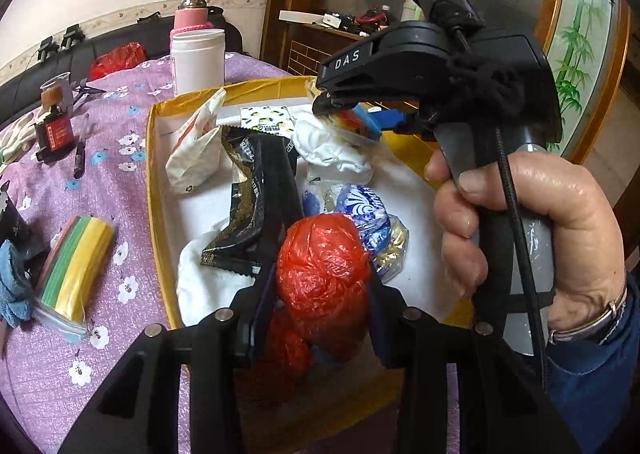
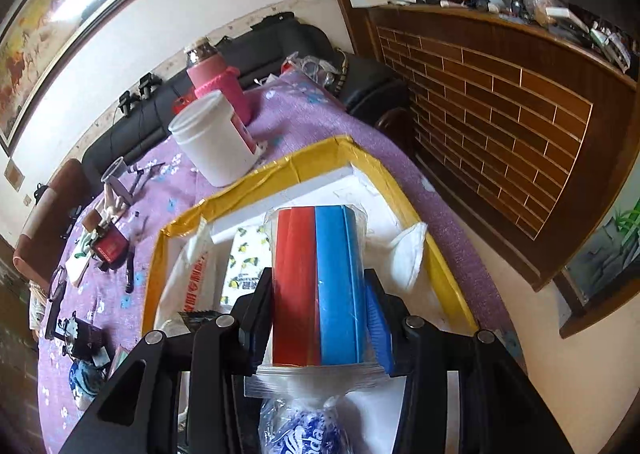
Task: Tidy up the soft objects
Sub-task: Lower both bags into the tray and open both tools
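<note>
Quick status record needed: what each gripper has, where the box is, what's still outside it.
left gripper: shut on red bag, over the box
right gripper: shut on red-blue pack, over the box
box: yellow rim, white inside, on the purple cloth; holds white pouch, black wrapper, blue-white bag
outside box: striped pack, left of it

Tray (image 1: pixel 154 158) is filling up w/ soft stuff; bare white floor is showing only by its right wall. White jar (image 2: pixel 212 138) is standing close behind the rim, blocking that side.
</note>
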